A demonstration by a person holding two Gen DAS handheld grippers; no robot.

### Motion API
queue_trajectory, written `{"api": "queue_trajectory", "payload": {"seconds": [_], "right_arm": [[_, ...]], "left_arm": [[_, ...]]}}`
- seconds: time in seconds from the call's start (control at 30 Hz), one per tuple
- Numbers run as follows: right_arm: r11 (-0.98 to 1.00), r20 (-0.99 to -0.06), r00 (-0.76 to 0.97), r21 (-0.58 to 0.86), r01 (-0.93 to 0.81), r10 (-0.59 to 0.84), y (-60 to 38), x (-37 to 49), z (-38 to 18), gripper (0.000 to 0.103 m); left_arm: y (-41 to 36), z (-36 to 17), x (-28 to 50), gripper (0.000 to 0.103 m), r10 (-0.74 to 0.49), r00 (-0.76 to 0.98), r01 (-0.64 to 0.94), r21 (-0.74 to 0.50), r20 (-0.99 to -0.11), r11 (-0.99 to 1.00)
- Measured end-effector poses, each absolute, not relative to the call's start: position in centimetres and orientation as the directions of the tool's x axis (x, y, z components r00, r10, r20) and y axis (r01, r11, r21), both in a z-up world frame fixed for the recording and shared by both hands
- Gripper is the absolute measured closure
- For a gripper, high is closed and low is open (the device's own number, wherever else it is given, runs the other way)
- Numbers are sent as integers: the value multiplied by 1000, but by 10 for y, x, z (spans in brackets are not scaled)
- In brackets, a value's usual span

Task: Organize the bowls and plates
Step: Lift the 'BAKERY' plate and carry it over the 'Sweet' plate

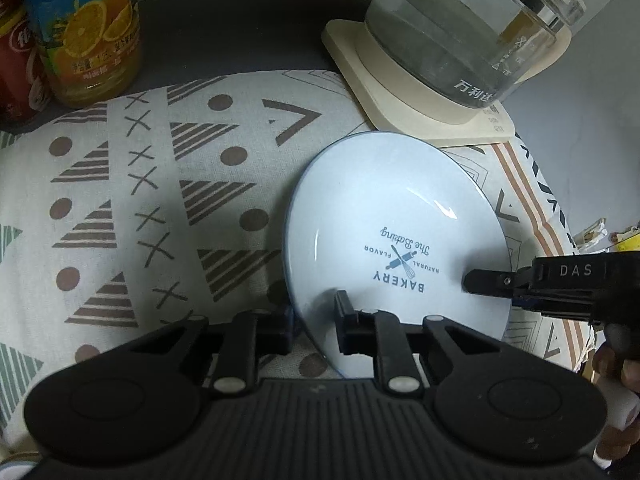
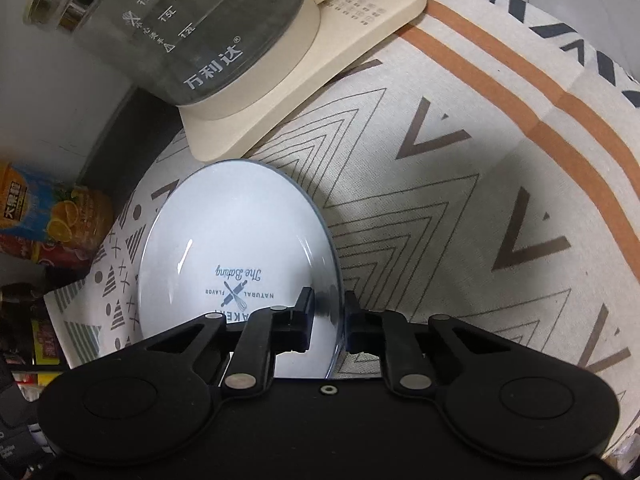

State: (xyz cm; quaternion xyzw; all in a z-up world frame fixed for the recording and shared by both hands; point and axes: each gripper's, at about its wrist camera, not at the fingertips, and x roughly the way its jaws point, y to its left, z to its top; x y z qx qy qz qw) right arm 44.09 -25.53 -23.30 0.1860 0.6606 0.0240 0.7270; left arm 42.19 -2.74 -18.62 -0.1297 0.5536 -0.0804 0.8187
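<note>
Plate (image 1: pixel 384 216): pale blue, dark-rimmed, printed "BAKERY", held tilted over the patterned tablecloth (image 1: pixel 140 200), just in front of the cream base (image 1: pixel 404 96) of a glass kettle (image 1: pixel 460 32). Left gripper (image 1: pixel 312 326): jaws closed on the plate's near edge, one finger under the rim and one on the upper face. Right gripper (image 2: pixel 327 322): jaws likewise clamped across the plate's rim; in the left wrist view its black finger (image 1: pixel 492 282) reaches onto the plate from the right. An orange juice bottle (image 1: pixel 90 28) and a red can (image 1: pixel 16 68) stand at the table's far left.
</note>
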Motion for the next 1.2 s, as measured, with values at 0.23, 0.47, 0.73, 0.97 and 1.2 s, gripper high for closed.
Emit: {"api": "queue_trajectory", "payload": {"seconds": [0.23,0.47,0.73,0.97,1.2], "right_arm": [[926,-927,245,331,179,284,-257,441,-199,96],[925,-894,347,351,144,285,-256,439,-161,96],[931,-865,427,345,122,265,-255,412,-119,96],[931,-840,467,355,86,277,-241,378,-94,96],[933,-827,471,360,22,308,-216,340,-77,96]], "left_arm": [[-23,-157,420,86,-288,443,25,-309,-849,951],[-22,-123,410,86,-288,518,58,-302,-806,951],[-28,-91,380,86,-311,570,99,-312,-760,945],[-20,-68,342,86,-306,611,96,-315,-730,944],[5,-55,295,86,-272,646,52,-314,-713,948]]}}
